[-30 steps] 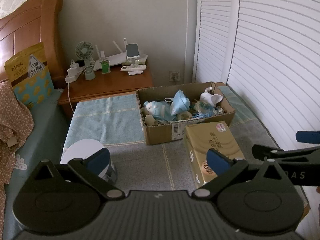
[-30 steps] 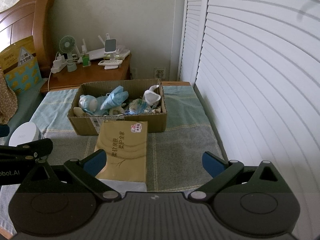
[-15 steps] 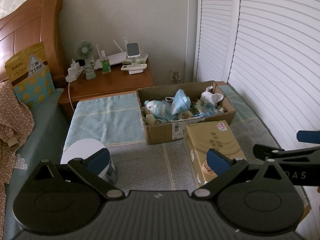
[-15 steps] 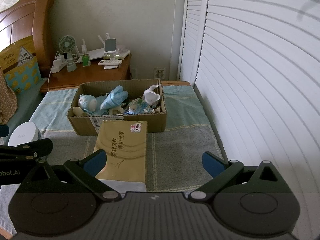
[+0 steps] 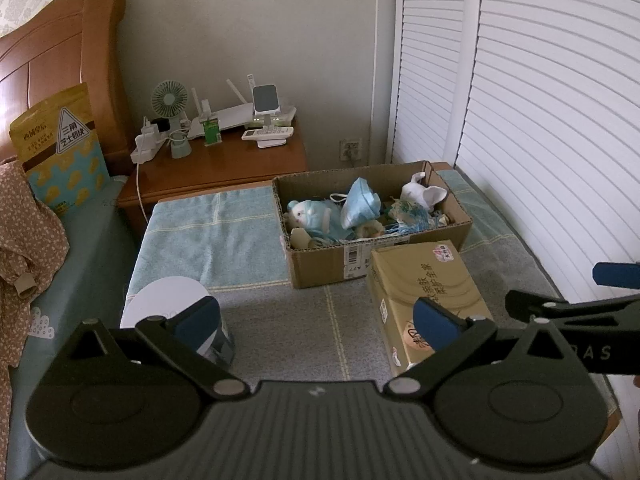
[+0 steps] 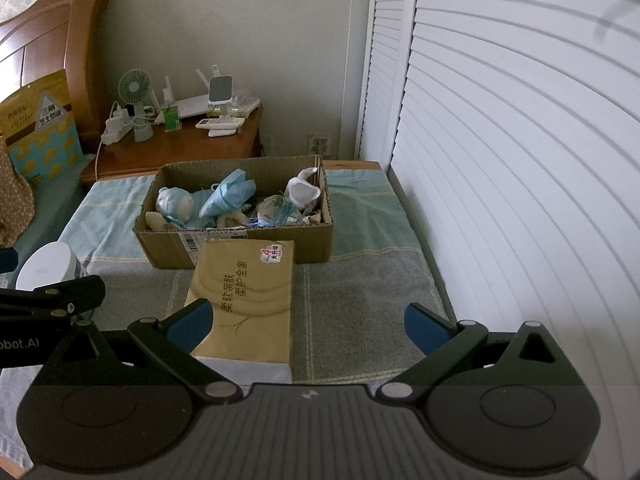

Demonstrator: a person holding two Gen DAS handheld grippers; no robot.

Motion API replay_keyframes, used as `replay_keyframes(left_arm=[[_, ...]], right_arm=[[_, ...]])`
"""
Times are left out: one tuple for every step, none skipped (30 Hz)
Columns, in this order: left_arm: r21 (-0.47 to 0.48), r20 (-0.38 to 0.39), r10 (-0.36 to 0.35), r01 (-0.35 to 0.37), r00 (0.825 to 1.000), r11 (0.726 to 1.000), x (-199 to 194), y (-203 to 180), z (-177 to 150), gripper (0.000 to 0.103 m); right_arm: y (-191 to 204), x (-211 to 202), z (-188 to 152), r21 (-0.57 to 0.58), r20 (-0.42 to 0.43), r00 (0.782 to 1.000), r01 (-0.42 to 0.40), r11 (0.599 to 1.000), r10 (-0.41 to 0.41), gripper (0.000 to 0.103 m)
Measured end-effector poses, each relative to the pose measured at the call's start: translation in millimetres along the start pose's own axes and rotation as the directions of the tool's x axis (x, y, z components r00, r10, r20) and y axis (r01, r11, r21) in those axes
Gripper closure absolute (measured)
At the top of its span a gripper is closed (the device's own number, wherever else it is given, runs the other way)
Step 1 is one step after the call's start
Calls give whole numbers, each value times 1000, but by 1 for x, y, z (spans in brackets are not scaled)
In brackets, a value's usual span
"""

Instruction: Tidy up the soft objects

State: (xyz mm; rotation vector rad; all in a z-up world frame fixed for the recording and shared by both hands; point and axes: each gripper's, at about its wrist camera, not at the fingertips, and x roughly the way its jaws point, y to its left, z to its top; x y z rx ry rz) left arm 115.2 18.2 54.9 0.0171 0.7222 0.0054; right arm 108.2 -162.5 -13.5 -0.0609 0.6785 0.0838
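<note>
Soft toys — a pale blue plush doll [image 5: 310, 216] and a white plush [image 6: 302, 192] among them — lie heaped in an open cardboard box [image 5: 360, 264] on a towel-covered surface. Both tools hover short of it: the left gripper [image 5: 316, 320] and right gripper [image 6: 308, 322] stand spread wide, grasping nothing. A tan tissue pack [image 6: 248, 296] sits just in front of the box, squarely in the right tool's path; a low reach would likely shove it. The tangled heap could snag, dragging neighbours out. A white round container [image 5: 172, 312] stands near the left tool, a cluttered nightstand [image 5: 216, 168] behind.
</note>
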Motion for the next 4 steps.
replay_keyframes(left_arm=[[0, 0, 0, 0, 1000, 1000, 0, 0, 0, 1], [0, 0, 0, 0, 1000, 1000, 0, 0, 0, 1], [0, 0, 0, 0, 1000, 1000, 0, 0, 0, 1], [0, 0, -1, 1, 1000, 1000, 0, 0, 0, 1]], right_arm=[[0, 0, 0, 0, 0, 1000, 0, 1000, 0, 0], [0, 0, 0, -1, 0, 1000, 0, 1000, 0, 0], [0, 0, 0, 1, 0, 1000, 0, 1000, 0, 0], [0, 0, 0, 0, 0, 1000, 0, 1000, 0, 0]])
